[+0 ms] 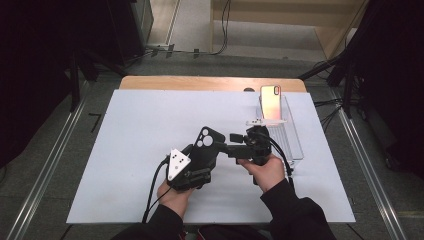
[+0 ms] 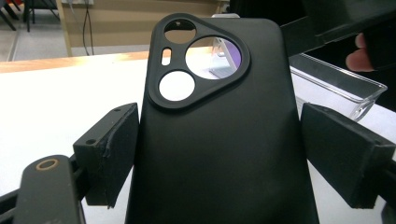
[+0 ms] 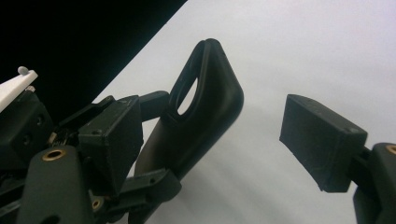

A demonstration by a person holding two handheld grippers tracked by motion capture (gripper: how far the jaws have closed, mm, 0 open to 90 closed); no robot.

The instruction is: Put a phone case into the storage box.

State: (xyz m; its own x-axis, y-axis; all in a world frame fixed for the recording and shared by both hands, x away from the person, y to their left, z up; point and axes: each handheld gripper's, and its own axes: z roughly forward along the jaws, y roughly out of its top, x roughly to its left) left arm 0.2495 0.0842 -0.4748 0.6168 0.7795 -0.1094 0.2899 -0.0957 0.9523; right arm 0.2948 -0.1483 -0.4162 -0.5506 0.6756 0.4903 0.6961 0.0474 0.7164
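Note:
A black phone case [image 1: 206, 140] with a three-cornered camera cutout stands between the pads of my left gripper [image 1: 200, 155], raised off the white mat. In the left gripper view the case [image 2: 219, 140] spans the gap, and the left gripper [image 2: 219, 154] is shut on its sides. My right gripper [image 1: 231, 144] points left at the case's top edge. In the right gripper view the case [image 3: 205, 107] shows edge-on close to the left pad, and the right gripper [image 3: 217, 137] is open wide with its other pad well clear.
A clear plastic tray [image 1: 292, 145] lies at the right of the white mat [image 1: 135, 150], with a phone [image 1: 270, 102] standing upright at its far end. The tray's wall [image 2: 341, 88] is just behind the case. A wooden table edge [image 1: 200, 82] runs along the back.

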